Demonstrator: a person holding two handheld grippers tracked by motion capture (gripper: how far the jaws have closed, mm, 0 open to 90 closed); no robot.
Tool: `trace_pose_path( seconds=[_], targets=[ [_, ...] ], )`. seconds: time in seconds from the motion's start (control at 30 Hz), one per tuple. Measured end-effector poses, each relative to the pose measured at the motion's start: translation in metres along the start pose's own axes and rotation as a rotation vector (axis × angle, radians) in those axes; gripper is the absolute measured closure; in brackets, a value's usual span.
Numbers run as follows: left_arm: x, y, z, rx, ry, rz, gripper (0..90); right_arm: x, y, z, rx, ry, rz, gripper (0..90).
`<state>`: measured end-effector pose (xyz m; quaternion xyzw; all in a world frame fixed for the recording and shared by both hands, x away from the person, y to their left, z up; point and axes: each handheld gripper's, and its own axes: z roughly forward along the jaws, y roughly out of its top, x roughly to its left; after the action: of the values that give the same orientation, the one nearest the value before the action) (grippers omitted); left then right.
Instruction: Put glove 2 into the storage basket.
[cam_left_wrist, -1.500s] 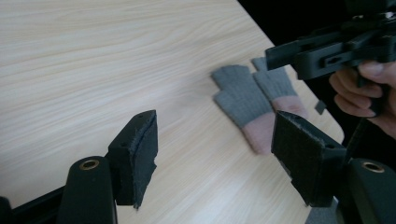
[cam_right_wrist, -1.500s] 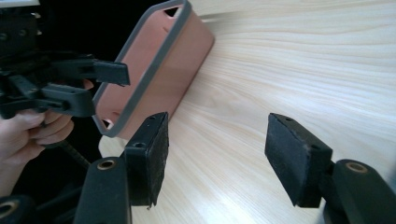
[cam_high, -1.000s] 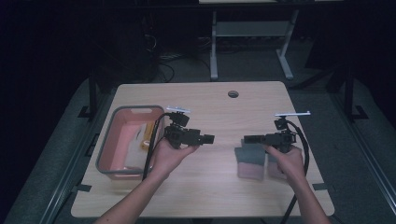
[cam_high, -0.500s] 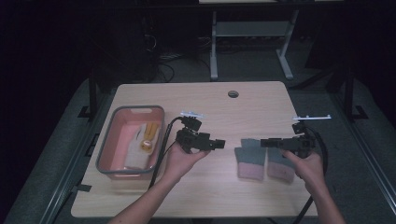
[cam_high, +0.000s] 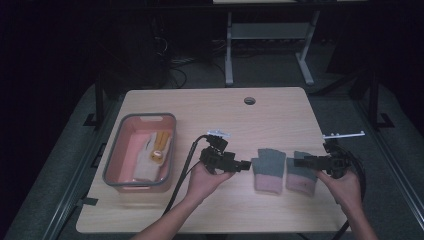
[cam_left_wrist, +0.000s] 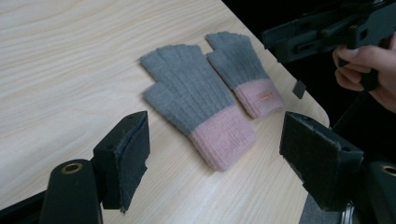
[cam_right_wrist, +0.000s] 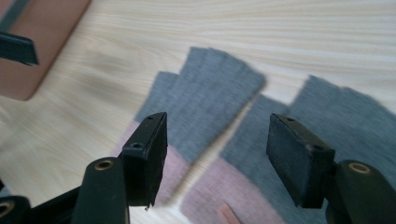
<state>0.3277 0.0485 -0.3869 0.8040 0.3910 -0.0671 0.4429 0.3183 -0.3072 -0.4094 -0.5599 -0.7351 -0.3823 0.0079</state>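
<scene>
Facing inward: left gripper and right gripper, jaws apart, both empty; the right's have just been closing slightly.
Left glove: just beyond the left gripper, on the table.
Right glove: under the right gripper.
Long axes: pink cuffs near, fingers pointing away.

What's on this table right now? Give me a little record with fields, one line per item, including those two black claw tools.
Table: light wood table with a round hole near its far edge
Gloves: two grey gloves with pink cuffs, left glove and right glove, flat, side by side
Bin: pink bin with a grey rim, holding cloth items
Left gripper: jaws open, empty, pointing at the left glove
Right gripper: jaws open, empty, over the right glove, its jaws having just closed a little
</scene>
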Motion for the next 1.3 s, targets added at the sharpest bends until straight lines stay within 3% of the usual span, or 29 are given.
trace_pose_path(
  seconds=[0.3, 0.43, 0.67, 0.97, 1.1, 1.3],
  targets=[
    [-0.003, -0.006, 0.006, 0.006, -0.009, 0.009, 24.5, -0.008, -0.016, 0.01, 0.077, -0.131, -0.055, 42.6],
    [-0.003, -0.007, 0.005, 0.009, -0.008, 0.009, 24.6, -0.009, -0.019, 0.02, 0.128, -0.178, -0.058, 47.0],
    [-0.004, -0.01, 0.005, 0.005, -0.007, 0.006, 24.6, -0.004, -0.022, 0.032, 0.178, -0.248, -0.099, 49.1],
    [-0.007, -0.011, 0.006, -0.004, -0.012, 0.007, 24.6, -0.003, -0.028, 0.033, 0.142, -0.262, -0.114, 52.8],
    [-0.01, -0.011, 0.008, 0.005, -0.019, 0.018, 24.7, -0.001, -0.029, 0.033, 0.136, -0.259, -0.119, 58.7],
    [-0.014, -0.012, 0.014, 0.014, -0.031, 0.018, 25.0, -0.003, -0.029, 0.032, 0.129, -0.243, -0.081, 72.8]
  ],
)
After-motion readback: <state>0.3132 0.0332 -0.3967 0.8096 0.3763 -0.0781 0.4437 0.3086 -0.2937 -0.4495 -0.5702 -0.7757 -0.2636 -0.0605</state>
